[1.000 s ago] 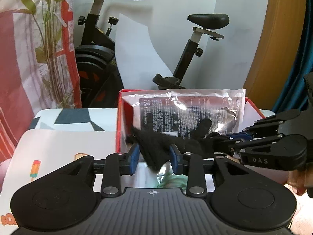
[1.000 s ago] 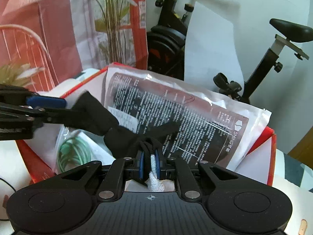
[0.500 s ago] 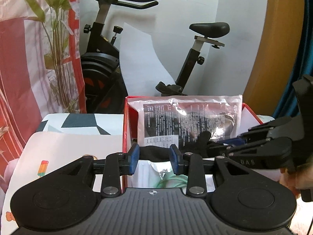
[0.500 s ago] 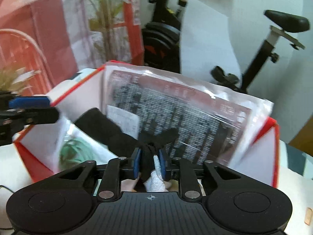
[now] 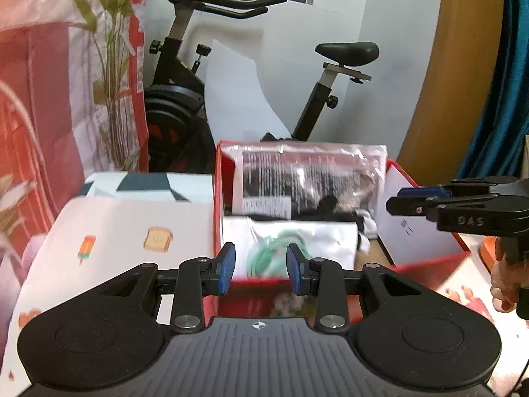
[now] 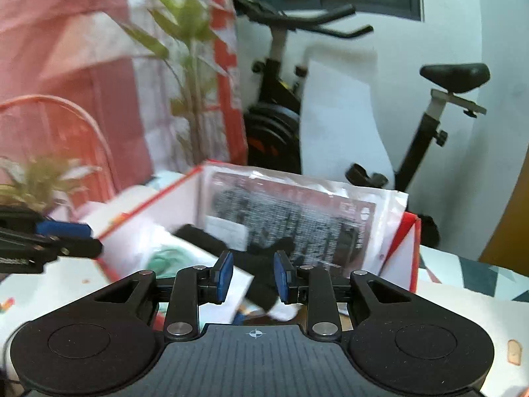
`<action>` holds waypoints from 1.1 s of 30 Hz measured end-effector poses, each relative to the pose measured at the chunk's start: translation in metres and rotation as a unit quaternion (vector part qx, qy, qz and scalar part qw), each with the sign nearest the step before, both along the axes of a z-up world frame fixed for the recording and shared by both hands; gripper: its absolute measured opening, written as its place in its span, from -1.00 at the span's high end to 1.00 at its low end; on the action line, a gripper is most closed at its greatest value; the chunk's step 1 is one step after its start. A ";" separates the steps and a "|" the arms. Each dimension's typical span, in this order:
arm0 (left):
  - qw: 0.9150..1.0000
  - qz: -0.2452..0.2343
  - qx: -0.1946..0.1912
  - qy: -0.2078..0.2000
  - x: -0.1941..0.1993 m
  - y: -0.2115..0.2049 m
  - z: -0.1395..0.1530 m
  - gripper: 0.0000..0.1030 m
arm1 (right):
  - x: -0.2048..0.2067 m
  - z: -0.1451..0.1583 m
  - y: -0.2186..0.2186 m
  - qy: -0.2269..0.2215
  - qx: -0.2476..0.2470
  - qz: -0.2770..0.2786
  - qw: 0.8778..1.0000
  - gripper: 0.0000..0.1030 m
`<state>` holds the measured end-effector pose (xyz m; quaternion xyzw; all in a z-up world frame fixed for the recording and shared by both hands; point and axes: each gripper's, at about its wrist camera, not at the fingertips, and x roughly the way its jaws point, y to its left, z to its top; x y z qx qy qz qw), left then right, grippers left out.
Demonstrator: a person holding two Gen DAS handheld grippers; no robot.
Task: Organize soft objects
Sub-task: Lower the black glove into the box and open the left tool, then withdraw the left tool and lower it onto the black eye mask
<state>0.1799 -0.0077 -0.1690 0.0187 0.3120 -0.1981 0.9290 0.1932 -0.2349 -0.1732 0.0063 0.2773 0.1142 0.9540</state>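
Both my tools, left tool (image 5: 261,268) and right tool (image 6: 253,277), gape empty; only the right view shows the black fabric glove (image 6: 261,284) clearly inside the red cardboard box (image 6: 408,254).

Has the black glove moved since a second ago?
Yes. The black glove was held stretched above the red box by both grippers; now it lies inside the box, in front of the printed plastic bag, both grippers open.

Glossy plastic bag (image 5: 307,178), matt black cloth (image 6: 261,284)
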 end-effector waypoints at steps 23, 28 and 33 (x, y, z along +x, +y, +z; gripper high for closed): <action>0.995 0.025 0.002 0.096 -0.064 0.011 -0.071 0.26 | -0.105 -0.033 0.022 0.018 0.060 0.052 0.997 0.50; 0.994 0.027 0.003 0.111 -0.066 0.010 -0.085 0.25 | -0.113 -0.061 0.017 0.075 0.055 0.027 0.995 0.50; 0.992 0.032 0.000 0.120 -0.068 0.010 -0.095 0.18 | -0.124 -0.086 0.003 0.120 0.063 -0.011 0.991 0.47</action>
